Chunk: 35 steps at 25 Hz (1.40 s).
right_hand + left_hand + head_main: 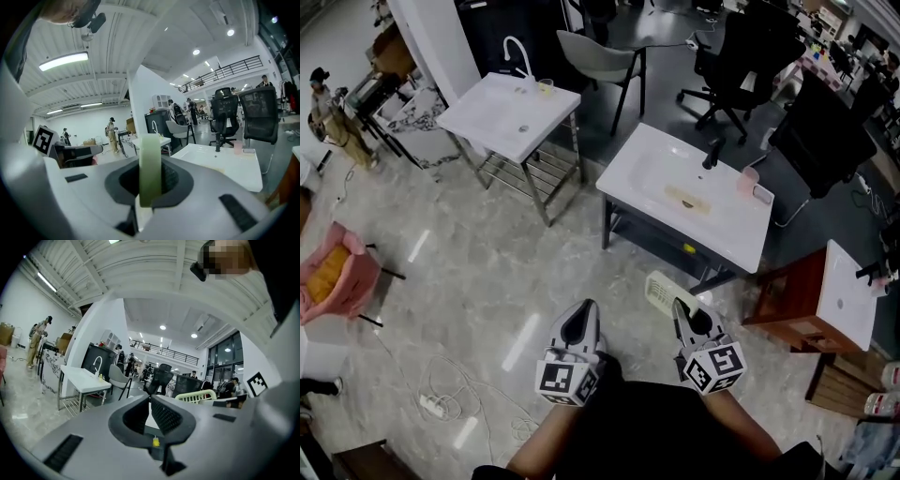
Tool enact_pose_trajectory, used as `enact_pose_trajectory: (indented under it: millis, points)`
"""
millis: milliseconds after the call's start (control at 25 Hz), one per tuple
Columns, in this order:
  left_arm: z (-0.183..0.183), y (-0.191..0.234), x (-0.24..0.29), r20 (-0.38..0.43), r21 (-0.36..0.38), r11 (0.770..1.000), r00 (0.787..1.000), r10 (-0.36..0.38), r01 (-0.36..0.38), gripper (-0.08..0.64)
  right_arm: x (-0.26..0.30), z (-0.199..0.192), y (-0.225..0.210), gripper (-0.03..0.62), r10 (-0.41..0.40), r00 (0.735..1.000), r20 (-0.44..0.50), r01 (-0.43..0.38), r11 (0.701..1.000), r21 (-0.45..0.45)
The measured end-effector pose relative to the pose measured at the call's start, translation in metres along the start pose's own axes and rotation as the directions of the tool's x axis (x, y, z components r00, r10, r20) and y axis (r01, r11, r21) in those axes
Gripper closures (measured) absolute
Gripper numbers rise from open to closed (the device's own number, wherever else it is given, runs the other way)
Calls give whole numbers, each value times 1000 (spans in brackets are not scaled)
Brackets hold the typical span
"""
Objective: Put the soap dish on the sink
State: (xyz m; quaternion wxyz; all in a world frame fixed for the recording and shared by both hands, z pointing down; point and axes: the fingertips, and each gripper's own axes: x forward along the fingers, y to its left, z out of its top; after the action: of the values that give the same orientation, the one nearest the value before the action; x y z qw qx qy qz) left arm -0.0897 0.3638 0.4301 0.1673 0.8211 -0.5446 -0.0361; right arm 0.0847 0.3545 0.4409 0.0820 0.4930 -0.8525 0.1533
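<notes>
Holding anything in the right gripper [680, 307]?

Yes. Its jaws are clamped on the soap dish [666, 289], a pale green slatted tray. It is carried roughly on edge in front of the person, above the floor and short of the sink [741, 234].

And the left gripper [579, 323]?

Jaws together, nothing between them. It hangs beside the right one.

How would you expect the dish to handle?

It looks like thin moulded plastic: light, stiff, probably a little slick. The pads pinch it across its thickness near one end, so the rest sticks out like a lever. I'd judge that grip sound for carrying, though a knock against the sink's rim could twist it loose.

Where should it go?

The flat ledge near the faucet [711, 152] and the pink cup [747, 180] seems the natural spot. The dish likely needs turning flat first.
</notes>
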Motion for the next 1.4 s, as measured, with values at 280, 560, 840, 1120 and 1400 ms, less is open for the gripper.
enact_pose_trajectory:
  millis: [280, 560, 840, 1120, 1400]
  points:
    - [26, 75, 33, 11, -26, 1000, 1000, 4, -4, 540, 77, 14, 7, 574, -43, 999, -31, 44, 999, 31]
    - [44, 126, 50, 12, -17, 1000, 1000, 10, -10, 541, 133, 21, 14, 574, -64, 996, -63, 67, 997, 40]
    - [49, 161, 51, 22, -23, 999, 999, 49, -48, 540, 155, 18, 27, 574, -65, 994, -92, 68, 997, 27]
    - [40, 167, 44, 6, -33, 997, 998, 69, -69, 540, 160, 12, 23, 574, -70, 991, -115, 74, 997, 31]
    - [41, 166, 54, 9, -17, 996, 996, 93, -92, 540, 173, 6, 7, 574, -55, 991, -118, 62, 997, 54]
